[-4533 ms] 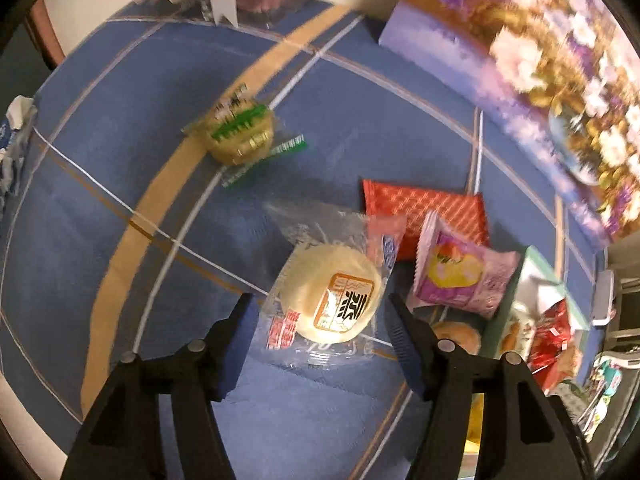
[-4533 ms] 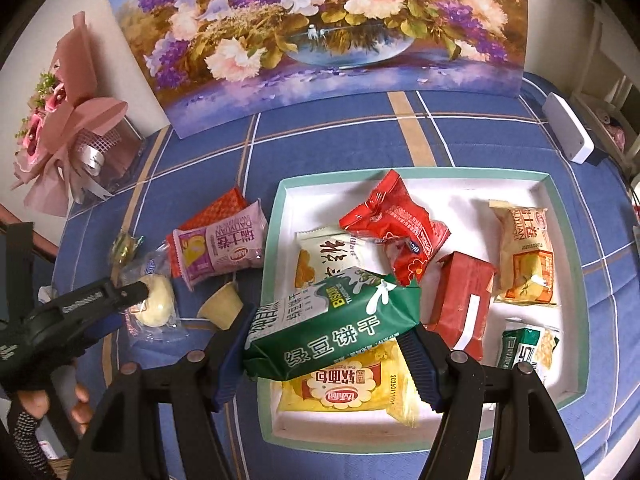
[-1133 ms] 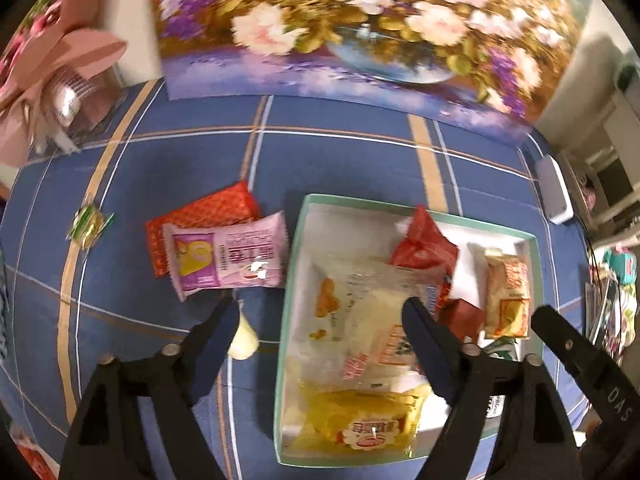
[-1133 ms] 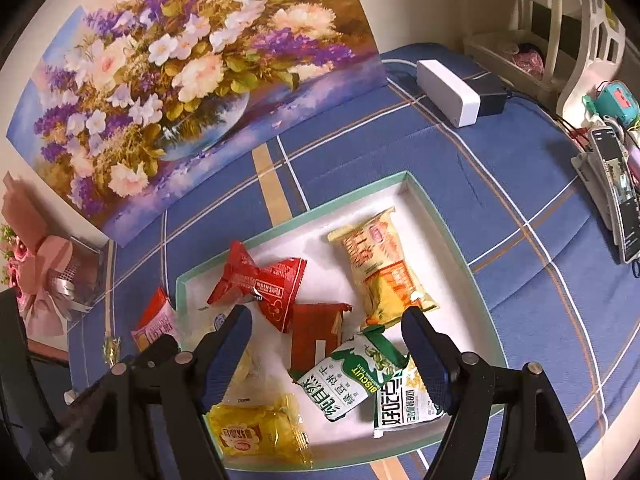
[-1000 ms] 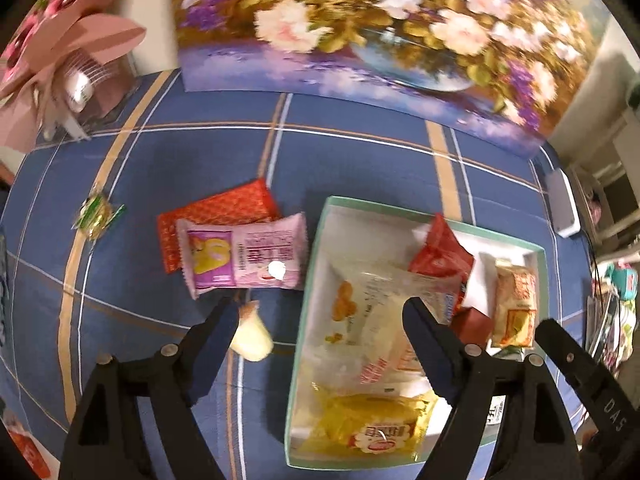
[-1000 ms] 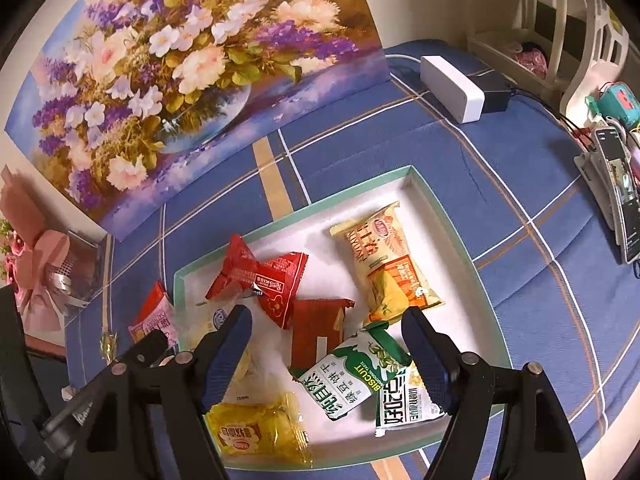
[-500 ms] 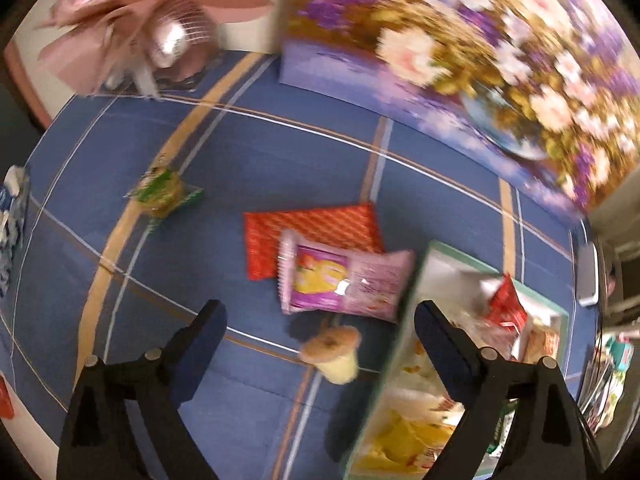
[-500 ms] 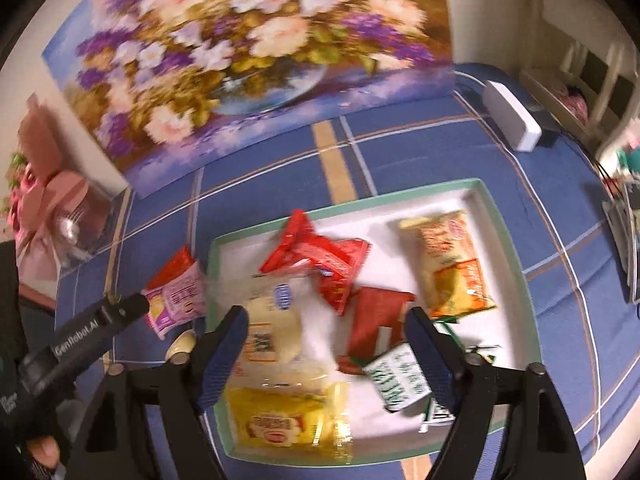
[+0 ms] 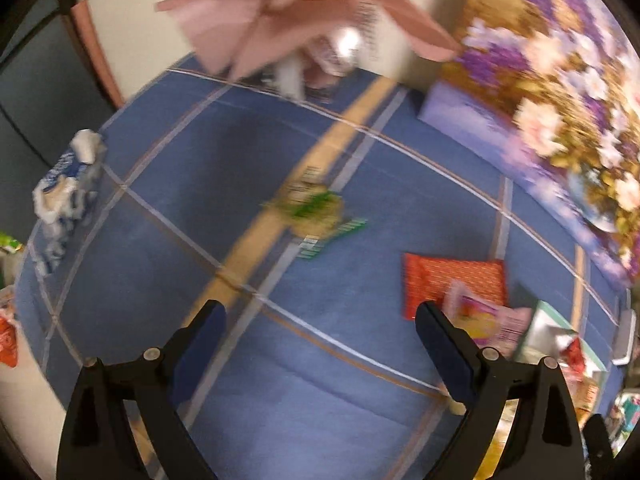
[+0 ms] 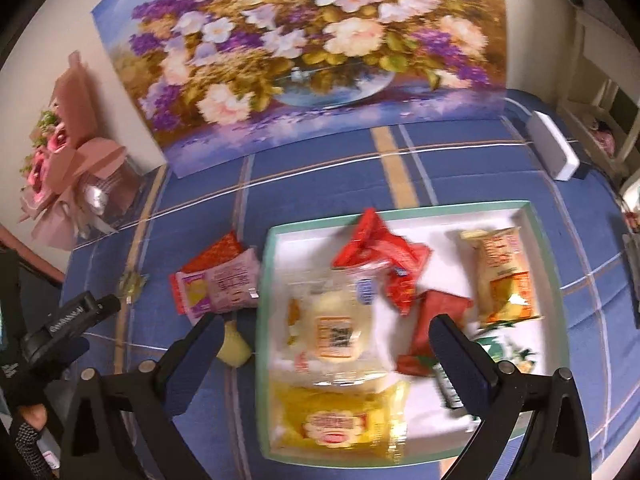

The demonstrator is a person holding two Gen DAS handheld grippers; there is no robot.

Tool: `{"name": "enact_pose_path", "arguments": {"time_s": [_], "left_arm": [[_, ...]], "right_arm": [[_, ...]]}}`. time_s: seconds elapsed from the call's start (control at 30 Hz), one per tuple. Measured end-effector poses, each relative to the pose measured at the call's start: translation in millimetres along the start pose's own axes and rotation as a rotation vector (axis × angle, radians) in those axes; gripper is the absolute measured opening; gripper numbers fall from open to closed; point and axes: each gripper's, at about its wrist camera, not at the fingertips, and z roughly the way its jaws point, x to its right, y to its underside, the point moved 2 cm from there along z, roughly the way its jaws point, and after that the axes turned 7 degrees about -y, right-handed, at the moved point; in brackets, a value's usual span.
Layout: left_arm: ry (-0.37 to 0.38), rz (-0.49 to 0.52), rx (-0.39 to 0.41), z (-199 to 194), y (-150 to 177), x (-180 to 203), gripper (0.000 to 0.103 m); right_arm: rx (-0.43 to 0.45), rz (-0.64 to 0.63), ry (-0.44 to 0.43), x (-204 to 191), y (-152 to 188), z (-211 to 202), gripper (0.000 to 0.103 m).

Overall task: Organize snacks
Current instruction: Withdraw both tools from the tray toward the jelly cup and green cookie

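Note:
A white tray with a teal rim point(image 10: 536, 224) holds several snack packets, among them a clear-wrapped round bun point(image 10: 334, 330) and a yellow packet point(image 10: 340, 422). On the blue cloth to its left lie a pink packet point(image 10: 224, 286) over an orange-red packet point(image 9: 440, 280), a small cupcake point(image 10: 234, 344) and a green-wrapped candy point(image 9: 316, 210). My left gripper point(image 9: 320, 344) is open and empty above the cloth, the candy ahead of it. My right gripper point(image 10: 322, 352) is open and empty above the tray's left part. The left gripper also shows in the right wrist view point(image 10: 76, 316).
A flower painting point(image 10: 312, 48) leans on the wall behind the table. A pink bouquet point(image 10: 68, 160) stands at the back left. A blue-white wrapper point(image 9: 64, 192) lies at the cloth's left edge. A white box point(image 10: 554, 152) sits at the back right.
My left gripper has let the bun go in the tray and swung left toward the green candy. My right gripper has left the green biscuit packet in the tray and shifted left.

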Motion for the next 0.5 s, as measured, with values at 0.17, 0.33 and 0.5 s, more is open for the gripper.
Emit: {"name": "enact_pose_path", "arguments": {"time_s": [0.17,0.33,0.5], "left_arm": [[-0.066,-0.021,-0.002,6,-4,-28,0.096],[-0.071,-0.026,-0.016,11,-5,-39,0.096],[-0.072,0.011,-0.032,16,-5,-32,0.096]], "right_arm": [[-0.027,-0.078,-0.028,-36,7,16,0.103],[-0.064,-0.097,-0.047,-51,13,32,0.103],[-0.089,-0.113,-0.037,-56,18,46,0.103]]}}
